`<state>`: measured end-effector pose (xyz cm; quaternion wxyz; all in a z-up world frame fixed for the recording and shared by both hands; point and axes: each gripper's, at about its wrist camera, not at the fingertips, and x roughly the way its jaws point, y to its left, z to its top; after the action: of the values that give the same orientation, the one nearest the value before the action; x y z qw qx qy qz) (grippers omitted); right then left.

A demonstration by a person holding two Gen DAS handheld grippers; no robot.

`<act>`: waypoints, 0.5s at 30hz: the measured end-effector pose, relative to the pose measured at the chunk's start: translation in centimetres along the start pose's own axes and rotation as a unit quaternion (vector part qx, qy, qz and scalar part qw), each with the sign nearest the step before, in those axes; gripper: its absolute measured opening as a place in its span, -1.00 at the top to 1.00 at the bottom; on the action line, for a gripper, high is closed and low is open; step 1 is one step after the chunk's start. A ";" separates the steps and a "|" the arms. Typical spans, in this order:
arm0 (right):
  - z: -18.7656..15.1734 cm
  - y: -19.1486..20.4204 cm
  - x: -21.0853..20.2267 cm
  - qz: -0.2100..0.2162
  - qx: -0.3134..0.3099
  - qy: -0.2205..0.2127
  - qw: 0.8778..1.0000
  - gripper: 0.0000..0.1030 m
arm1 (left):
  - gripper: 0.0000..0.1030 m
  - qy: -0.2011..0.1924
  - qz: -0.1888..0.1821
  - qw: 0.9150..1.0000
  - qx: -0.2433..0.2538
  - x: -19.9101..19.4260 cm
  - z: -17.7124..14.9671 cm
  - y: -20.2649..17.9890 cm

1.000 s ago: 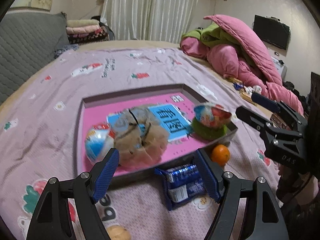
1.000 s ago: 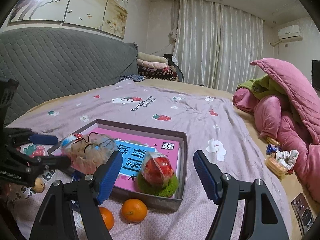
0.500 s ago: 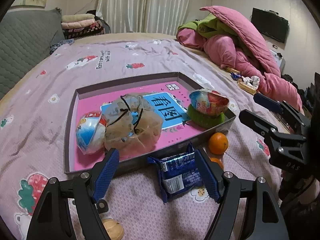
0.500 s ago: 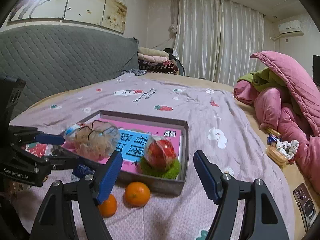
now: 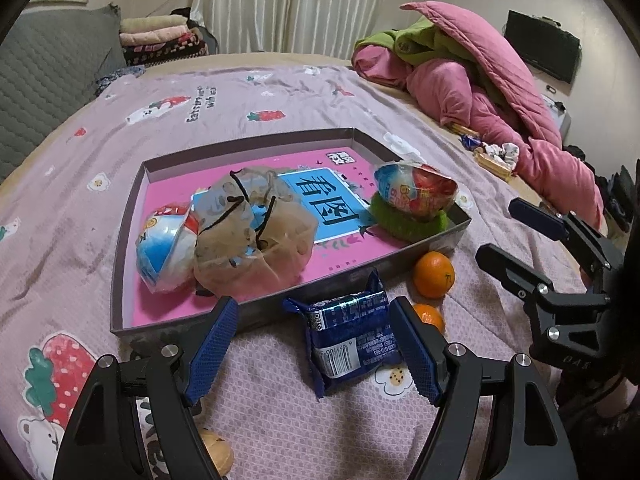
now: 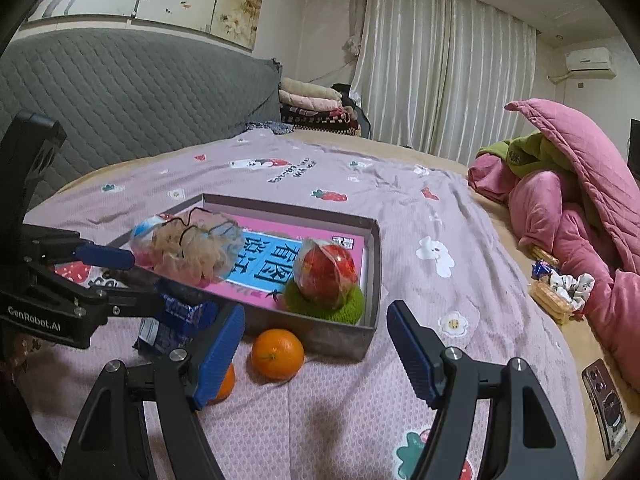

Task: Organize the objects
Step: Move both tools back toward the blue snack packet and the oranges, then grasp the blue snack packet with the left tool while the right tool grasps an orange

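The left gripper (image 5: 312, 344) has dipped closer, so the blue snack packet (image 5: 350, 330) now lies framed between its wide, empty jaws, just outside the box (image 5: 424, 242) at six o'clock. The right gripper (image 6: 316, 354), also wide and empty, tilts down toward the orange (image 6: 277, 354).

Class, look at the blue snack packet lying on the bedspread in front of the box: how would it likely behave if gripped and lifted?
The blue packet looks crinkly, with a puffed film wrapper, so it probably gives under the fingers. Its glossy surface may be slippery. It lies flat with crimped ends, so it is unlikely to roll, unlike the orange beside it.
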<state>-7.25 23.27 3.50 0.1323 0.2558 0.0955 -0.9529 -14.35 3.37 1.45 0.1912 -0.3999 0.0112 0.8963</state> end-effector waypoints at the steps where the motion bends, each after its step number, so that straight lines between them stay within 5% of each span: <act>1: -0.1 0.0 0.0 -0.001 -0.001 0.002 1.000 -0.42 | -0.53 0.002 -0.001 1.000 0.000 0.1 0.0 0.0; 15: -0.8 -0.3 1.2 0.003 0.001 0.032 0.999 -0.42 | -0.53 0.025 -0.013 1.000 -0.013 1.5 -0.1 -0.6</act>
<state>-7.94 23.47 2.28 0.1322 0.2869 0.0979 -0.9437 -14.97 4.41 0.37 0.1971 -0.4246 -0.0008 0.8837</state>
